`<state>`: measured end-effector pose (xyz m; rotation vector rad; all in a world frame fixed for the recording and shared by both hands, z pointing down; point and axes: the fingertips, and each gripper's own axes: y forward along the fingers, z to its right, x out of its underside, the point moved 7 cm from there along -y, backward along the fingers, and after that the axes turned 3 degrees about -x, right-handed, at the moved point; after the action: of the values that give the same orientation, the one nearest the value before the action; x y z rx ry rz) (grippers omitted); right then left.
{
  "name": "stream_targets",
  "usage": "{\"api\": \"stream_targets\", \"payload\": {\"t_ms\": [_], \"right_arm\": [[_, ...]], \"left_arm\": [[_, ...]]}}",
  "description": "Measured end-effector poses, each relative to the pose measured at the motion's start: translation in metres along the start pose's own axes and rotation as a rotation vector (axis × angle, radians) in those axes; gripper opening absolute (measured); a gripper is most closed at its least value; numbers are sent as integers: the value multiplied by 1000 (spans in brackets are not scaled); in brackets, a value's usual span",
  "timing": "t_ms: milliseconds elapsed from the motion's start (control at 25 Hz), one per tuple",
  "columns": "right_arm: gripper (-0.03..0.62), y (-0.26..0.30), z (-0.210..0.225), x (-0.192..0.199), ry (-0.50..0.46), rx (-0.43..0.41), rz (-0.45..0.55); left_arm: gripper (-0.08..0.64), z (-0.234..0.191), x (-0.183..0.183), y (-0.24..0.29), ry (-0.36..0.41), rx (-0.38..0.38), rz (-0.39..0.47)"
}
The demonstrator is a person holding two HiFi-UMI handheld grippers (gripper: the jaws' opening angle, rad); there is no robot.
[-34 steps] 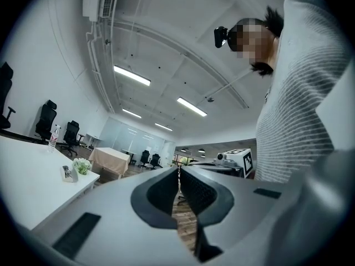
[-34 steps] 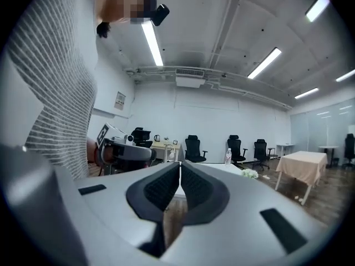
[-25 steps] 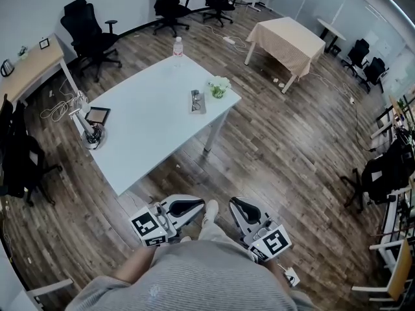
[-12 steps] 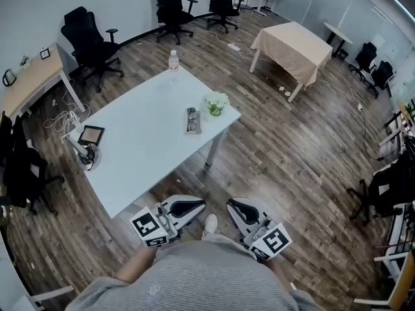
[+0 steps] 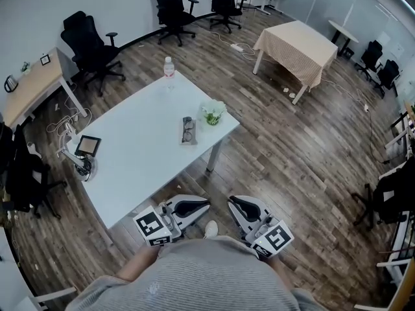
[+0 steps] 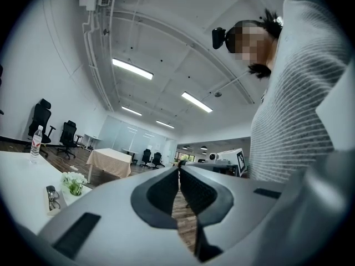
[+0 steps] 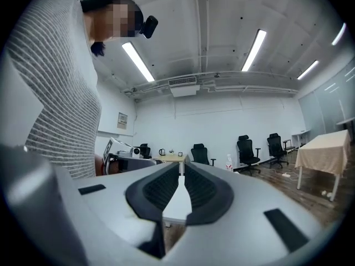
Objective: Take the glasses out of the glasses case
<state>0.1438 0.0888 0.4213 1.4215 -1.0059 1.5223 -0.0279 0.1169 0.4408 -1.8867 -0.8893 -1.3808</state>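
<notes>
The glasses case (image 5: 188, 131), with the glasses (image 5: 187, 135) showing in it, is being carried by the white table (image 5: 139, 151), just beside a small plant (image 5: 213, 113); well apart, the left gripper (image 5: 202, 206) and right gripper (image 5: 235, 205) are being held at the person's body, fingers pressed together, empty.

Ahead of you stands the desk (image 5: 136, 154), with your left gripper (image 5: 205, 204) and right gripper (image 5: 232, 203) side by side near your body, short of its near edge. Near the desk's right edge lies the glasses case (image 5: 187, 120) with the glasses (image 5: 187, 134) in it, a plant (image 5: 213, 112) just beside it on the right. A water bottle (image 5: 168, 67) stands at the far corner, with office chairs (image 5: 91, 41) behind the desk.
</notes>
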Motion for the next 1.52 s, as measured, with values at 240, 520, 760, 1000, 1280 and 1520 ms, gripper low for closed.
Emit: {"api": "stream_targets", "payload": {"t_ms": [240,520,760,1000,1280,1520], "right_arm": [[21,-2,27,0,-11,-8,15],[21,-4,54,6,1,-35,-6],[21,-5,77,9,-10,-32,-8],[23,9,85,14,-14,-37,-27],[23,52,94,11,-1,-19,-39],[23,101,105,4,19,15,-19]], "left_arm": [[17,-13,0,22,7,-12,-3],[17,-29,4,47,24,-44,-2],[17,-35,8,61,32,-50,-18],[17,-59,9,58,20,-70,-24],[17,-103,-6,46,19,-52,-24],[17,-150,-30,32,85,-11,-86]]}}
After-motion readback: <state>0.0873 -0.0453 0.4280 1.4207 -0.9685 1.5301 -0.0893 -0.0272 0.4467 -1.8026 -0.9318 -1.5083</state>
